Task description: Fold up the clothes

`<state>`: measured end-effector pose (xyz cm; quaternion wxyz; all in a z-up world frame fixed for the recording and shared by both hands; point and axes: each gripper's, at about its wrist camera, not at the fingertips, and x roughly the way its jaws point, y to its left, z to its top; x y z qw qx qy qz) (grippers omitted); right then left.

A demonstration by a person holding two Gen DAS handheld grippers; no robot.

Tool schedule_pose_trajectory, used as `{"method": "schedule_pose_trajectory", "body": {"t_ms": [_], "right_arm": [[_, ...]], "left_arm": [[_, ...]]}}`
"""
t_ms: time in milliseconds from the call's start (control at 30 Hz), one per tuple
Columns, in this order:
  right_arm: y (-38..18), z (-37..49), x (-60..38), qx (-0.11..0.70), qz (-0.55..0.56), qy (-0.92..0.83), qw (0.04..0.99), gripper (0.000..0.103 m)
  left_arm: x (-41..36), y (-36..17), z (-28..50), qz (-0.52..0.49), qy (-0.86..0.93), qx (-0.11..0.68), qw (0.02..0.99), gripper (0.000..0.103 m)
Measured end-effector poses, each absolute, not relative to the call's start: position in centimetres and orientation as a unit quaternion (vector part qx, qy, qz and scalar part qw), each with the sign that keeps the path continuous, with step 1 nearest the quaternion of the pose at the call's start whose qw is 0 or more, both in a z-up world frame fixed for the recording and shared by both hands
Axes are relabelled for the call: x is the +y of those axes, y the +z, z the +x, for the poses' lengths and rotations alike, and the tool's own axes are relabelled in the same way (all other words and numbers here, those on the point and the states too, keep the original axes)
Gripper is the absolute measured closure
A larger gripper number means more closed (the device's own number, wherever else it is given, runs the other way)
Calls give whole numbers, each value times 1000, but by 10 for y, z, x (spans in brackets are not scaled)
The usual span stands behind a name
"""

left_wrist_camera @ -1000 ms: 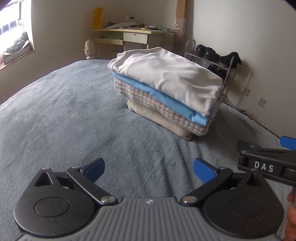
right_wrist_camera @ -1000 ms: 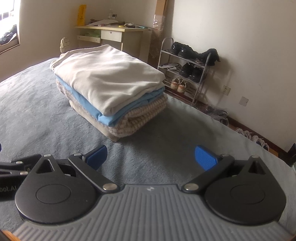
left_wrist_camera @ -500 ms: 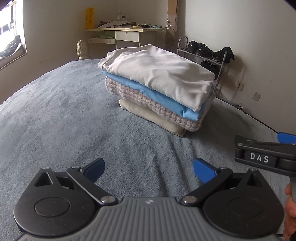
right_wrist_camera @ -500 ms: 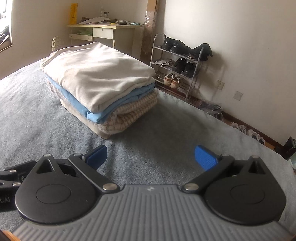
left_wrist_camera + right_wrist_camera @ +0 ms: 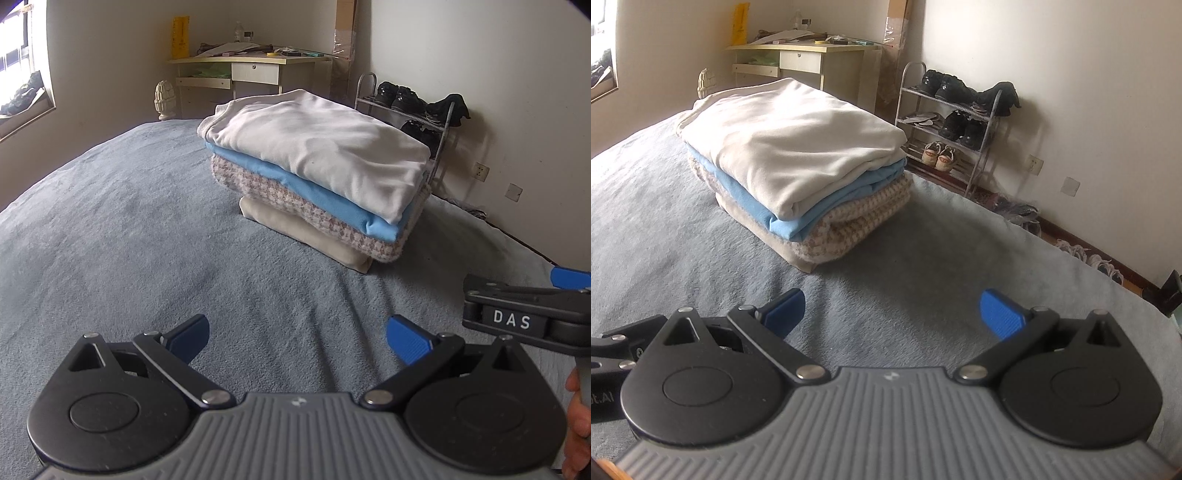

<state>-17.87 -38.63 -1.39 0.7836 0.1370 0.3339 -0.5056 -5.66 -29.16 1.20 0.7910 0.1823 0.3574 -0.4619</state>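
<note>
Grey-blue fleece covers the bed (image 5: 129,229) I'm working over, and most of it lies bare in front of me. My left hand-held gripper (image 5: 297,339) hangs low above the blanket with its blue fingertips (image 5: 408,339) spread wide and nothing between them; my right hand-held gripper (image 5: 892,314) is just as wide and just as empty, close beside the left one. Ahead sits the pile of folded clothes (image 5: 317,173): a cream top (image 5: 790,140) uppermost, a light blue layer (image 5: 314,192) under it, then a checked knit (image 5: 864,218), then a beige piece at the bottom. The pile stands toward the bed's far right side, its right edge near the drop to the floor. Beyond that edge a shoe rack (image 5: 956,122) stands by the wall, and a desk (image 5: 251,68) fills the far corner. Open blanket runs to the left of the pile and between it and my grippers.
</note>
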Motion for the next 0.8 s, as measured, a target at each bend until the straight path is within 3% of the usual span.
{"method": "schedule_pose_trajectory", "body": {"t_ms": [800], "right_arm": [[-15,-177,-384,336,135,-504,784,1]], "left_arm": [[-290,13,-56,182,-464,357,790,0]]}}
